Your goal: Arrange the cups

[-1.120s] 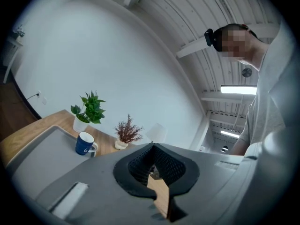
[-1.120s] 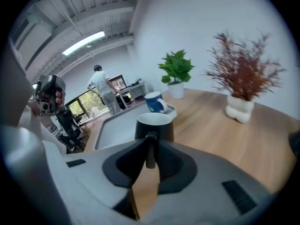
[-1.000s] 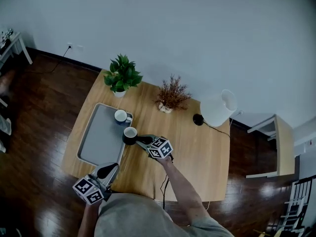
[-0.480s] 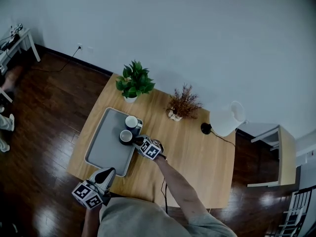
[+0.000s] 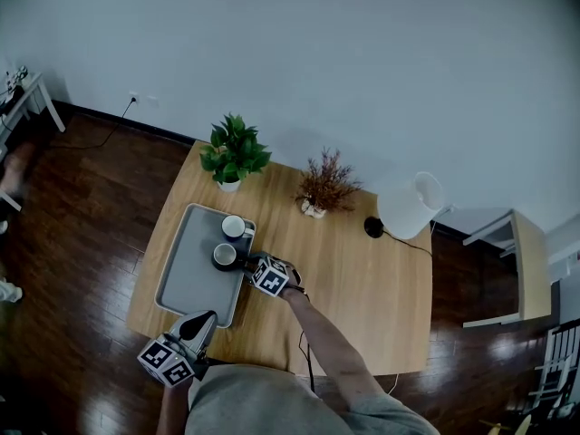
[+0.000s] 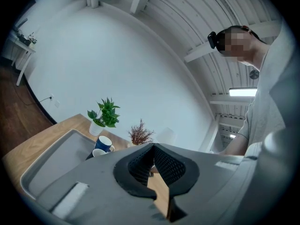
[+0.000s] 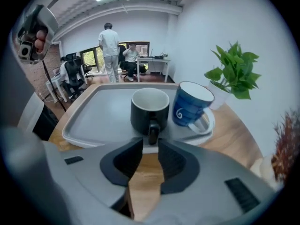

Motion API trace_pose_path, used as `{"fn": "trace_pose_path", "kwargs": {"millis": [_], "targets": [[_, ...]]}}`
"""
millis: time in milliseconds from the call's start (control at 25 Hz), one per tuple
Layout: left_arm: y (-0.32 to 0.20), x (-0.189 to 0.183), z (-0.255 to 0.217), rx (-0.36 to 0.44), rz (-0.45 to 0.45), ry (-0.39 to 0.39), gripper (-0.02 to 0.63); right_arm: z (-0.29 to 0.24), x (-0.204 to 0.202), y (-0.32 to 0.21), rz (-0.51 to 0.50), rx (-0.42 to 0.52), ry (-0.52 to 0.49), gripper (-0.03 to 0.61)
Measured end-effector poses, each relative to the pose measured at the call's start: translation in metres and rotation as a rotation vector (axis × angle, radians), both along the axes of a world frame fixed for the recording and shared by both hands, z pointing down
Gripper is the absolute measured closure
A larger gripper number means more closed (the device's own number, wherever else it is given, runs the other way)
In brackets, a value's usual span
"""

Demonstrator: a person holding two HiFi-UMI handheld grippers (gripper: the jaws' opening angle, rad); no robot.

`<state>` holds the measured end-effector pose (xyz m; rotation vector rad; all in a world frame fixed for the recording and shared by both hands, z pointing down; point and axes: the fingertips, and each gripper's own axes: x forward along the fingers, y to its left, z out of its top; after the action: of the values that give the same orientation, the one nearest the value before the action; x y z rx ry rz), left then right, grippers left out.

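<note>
The left gripper (image 6: 152, 146) was held level, its jaws closed together on nothing; the right gripper (image 7: 150, 143) was tilted down, its jaws narrowly parted, having just been opening, with the handle of the black ceramic cup (image 7: 149, 108) at their tips, unpressed; that cup was set on the grey rectangular tray (image 7: 89, 121), just beside the blue ceramic cup (image 7: 191, 104), marked with a white swirl.

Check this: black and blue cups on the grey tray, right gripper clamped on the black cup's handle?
Not clamped: the right gripper view shows the right gripper with jaws apart, just opened, off the handle of the black cup. It and the blue cup do stand on the grey tray.
</note>
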<state>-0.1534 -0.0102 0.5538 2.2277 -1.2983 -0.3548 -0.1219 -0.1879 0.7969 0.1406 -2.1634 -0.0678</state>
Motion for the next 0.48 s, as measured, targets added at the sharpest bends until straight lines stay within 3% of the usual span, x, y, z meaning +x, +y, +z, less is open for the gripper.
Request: {"fn": "trace_pose_path", "kwargs": {"millis": [80, 160, 280, 480], "targets": [[-0.002, 0.005, 0.0, -0.002, 0.017, -0.004, 0.62, -0.003, 0.026, 0.005, 0.102, -0.037, -0.045, 0.46], [-0.006, 0.013, -0.001, 0.0, 0.045, -0.007, 0.62, -0.012, 0.057, 0.016, 0.233, -0.103, -0.154, 0.465], [-0.013, 0.033, -0.003, 0.009, 0.104, -0.015, 0.62, -0.055, 0.105, 0.043, 0.421, -0.219, -0.467, 0.512], [-0.026, 0.069, -0.013, 0.028, 0.212, -0.031, 0.62, -0.122, 0.212, 0.082, 0.76, -0.343, -0.924, 0.512]]}}
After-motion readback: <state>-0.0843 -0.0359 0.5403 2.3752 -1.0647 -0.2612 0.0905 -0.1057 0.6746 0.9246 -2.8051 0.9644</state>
